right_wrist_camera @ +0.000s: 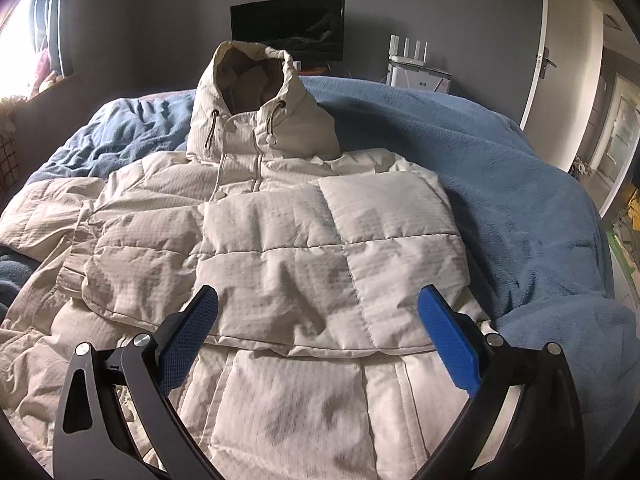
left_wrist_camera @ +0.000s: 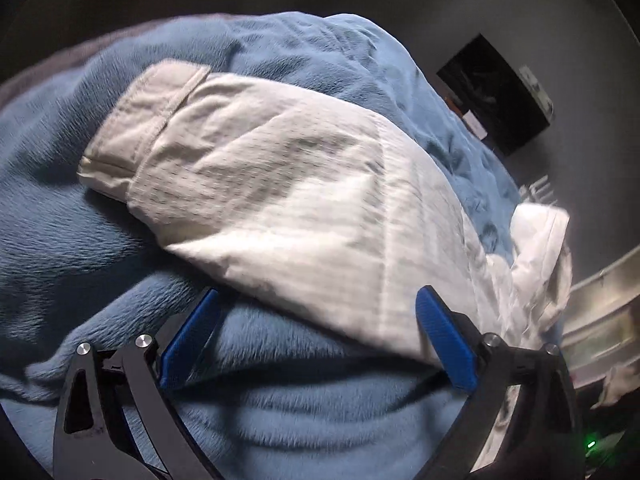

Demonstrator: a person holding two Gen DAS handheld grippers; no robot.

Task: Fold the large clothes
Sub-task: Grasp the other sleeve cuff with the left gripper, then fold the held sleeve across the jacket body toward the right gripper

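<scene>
1 sleeve of the cream jacket point(right_wrist_camera: 280, 240) lies folded across its chest on the bed point(right_wrist_camera: 520, 200); the other sleeve point(left_wrist_camera: 260, 184) and body remain. left gripper point(left_wrist_camera: 318, 332) and right gripper point(right_wrist_camera: 318, 332) fingers apart, empty.

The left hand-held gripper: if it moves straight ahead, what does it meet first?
Probably the white sleeve lying on the blue blanket; the open left hand-held gripper points at its near edge, though depth is unclear.

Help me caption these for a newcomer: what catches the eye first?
A cream puffer jacket lies on a blue fleece blanket, its hood propped up at the far end and one sleeve folded across the chest. Both blue-padded tongs, left and right, hang open over it.
</scene>
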